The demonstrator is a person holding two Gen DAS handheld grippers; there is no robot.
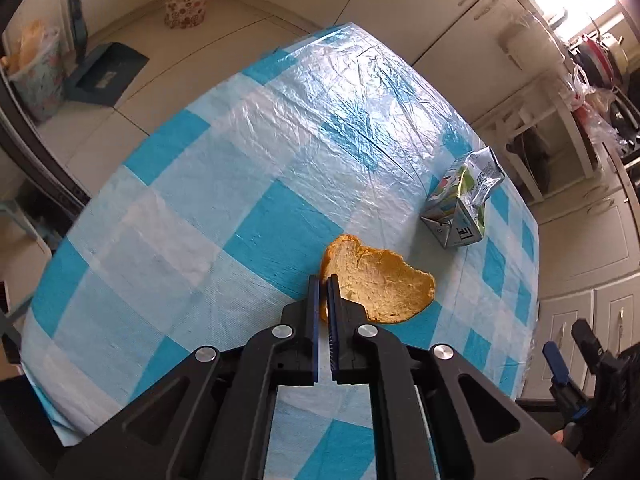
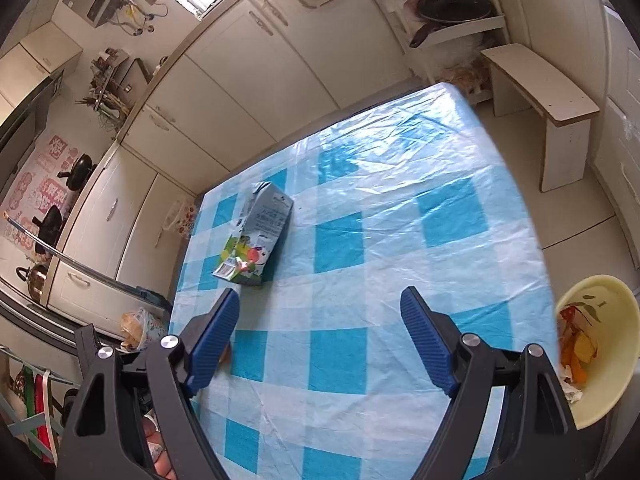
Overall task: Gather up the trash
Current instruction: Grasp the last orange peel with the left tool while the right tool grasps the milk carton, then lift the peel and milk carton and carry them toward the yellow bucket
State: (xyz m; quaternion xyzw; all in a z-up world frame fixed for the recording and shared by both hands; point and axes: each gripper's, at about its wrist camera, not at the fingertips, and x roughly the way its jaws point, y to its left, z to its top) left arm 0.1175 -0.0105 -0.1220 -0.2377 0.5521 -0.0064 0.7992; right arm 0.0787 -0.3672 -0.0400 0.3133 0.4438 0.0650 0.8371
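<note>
Left jaws pinch one peel (image 1: 376, 286), right jaws wide; one carton (image 2: 260, 236) lies nearby.

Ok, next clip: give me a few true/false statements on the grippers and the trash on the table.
1. The left gripper is shut on the orange peel. True.
2. The right gripper holds the drink carton. False: it is open, holding nothing, and the carton lies ahead of its left finger.
3. The carton stands upright on the checked tablecloth. False: it lies on its side.
4. The yellow bin beside the table already contains peels. True.
</note>
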